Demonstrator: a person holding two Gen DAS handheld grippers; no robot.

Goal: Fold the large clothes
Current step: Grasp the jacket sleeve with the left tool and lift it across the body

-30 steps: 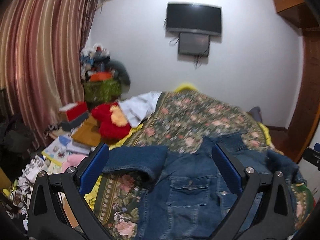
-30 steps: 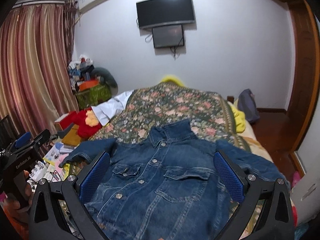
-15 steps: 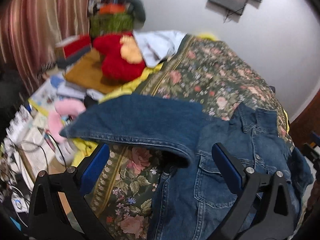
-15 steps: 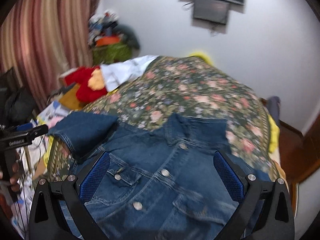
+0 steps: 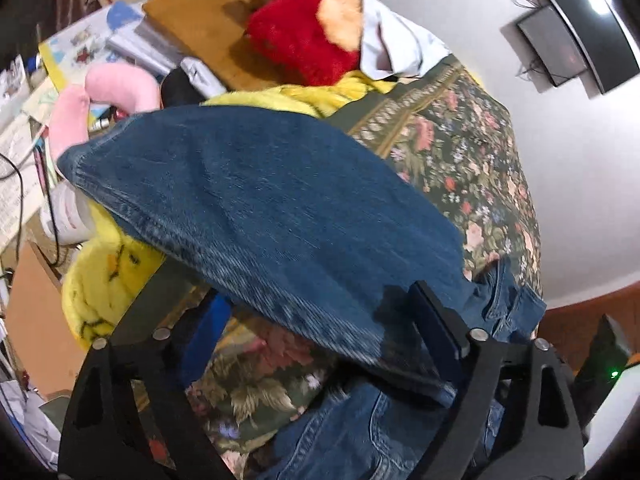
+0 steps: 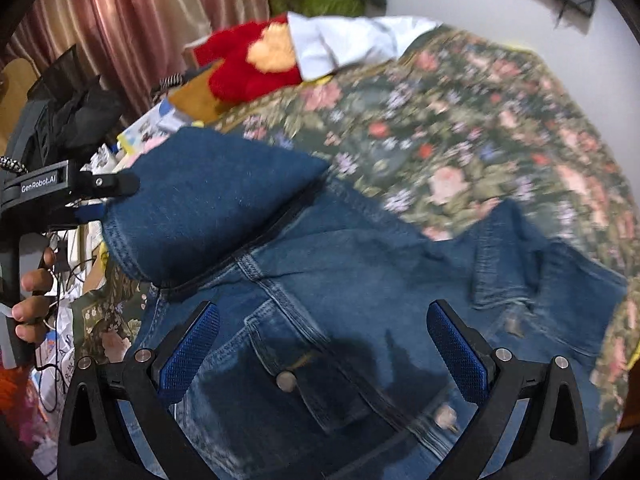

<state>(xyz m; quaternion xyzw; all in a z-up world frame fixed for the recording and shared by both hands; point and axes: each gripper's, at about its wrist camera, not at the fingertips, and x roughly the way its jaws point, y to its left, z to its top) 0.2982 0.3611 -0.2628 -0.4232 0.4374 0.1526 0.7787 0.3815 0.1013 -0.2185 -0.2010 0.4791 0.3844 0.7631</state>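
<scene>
Denim jacket (image 6: 360, 280) on floral bedspread (image 6: 460, 140), left hand-held gripper (image 5: 316, 320) closing around its sleeve (image 5: 260, 208), seemingly not yet pinching, right hand-held gripper (image 6: 320, 344) open above

Black right gripper (image 6: 318, 354), blue textured pads (image 6: 188, 354), silver screws.

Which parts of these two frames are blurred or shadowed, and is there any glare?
Left wrist view: denim sleeve smeared at its near edge; glare spot on the wall screen. Right wrist view: floral bedspread motion-blurred; dark shadow on the denim jacket between the right hand-held gripper fingers.
</scene>
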